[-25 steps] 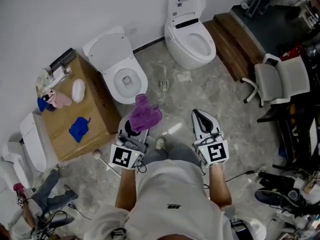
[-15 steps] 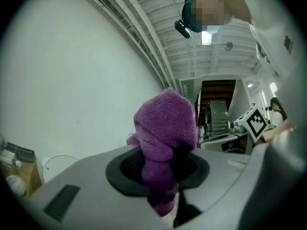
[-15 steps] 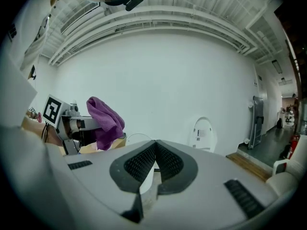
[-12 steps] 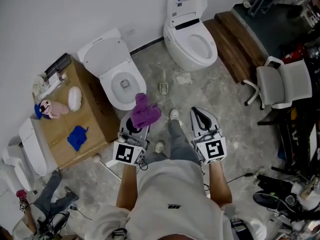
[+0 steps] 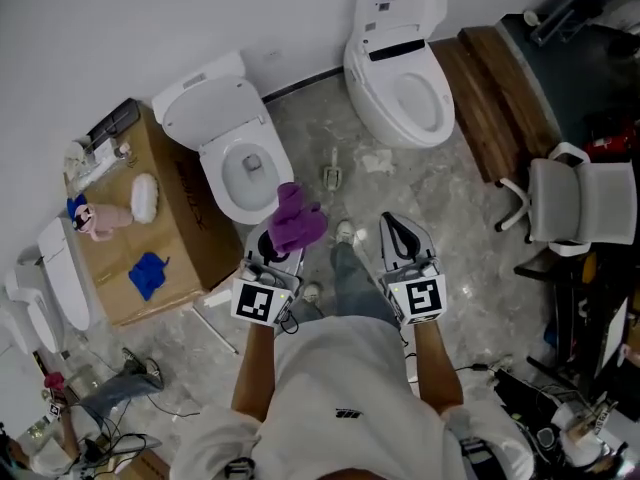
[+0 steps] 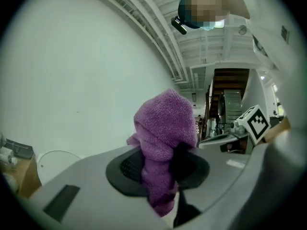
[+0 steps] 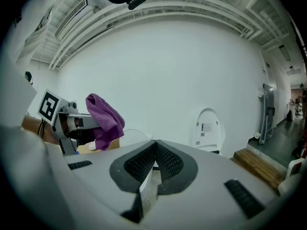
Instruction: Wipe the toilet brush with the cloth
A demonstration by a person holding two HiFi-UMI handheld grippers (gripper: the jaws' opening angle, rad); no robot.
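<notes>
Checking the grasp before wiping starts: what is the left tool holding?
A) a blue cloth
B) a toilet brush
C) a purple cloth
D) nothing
C: the left tool has its jaws pinched on the purple cloth, which bunches up above them.

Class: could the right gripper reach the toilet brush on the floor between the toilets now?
Probably yes: the right gripper is empty, and only bare floor lies between it and the toilet brush. Its shut jaws would need opening first.

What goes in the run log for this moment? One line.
left gripper: shut on purple cloth | right gripper: shut, empty | wiping: not started
</notes>
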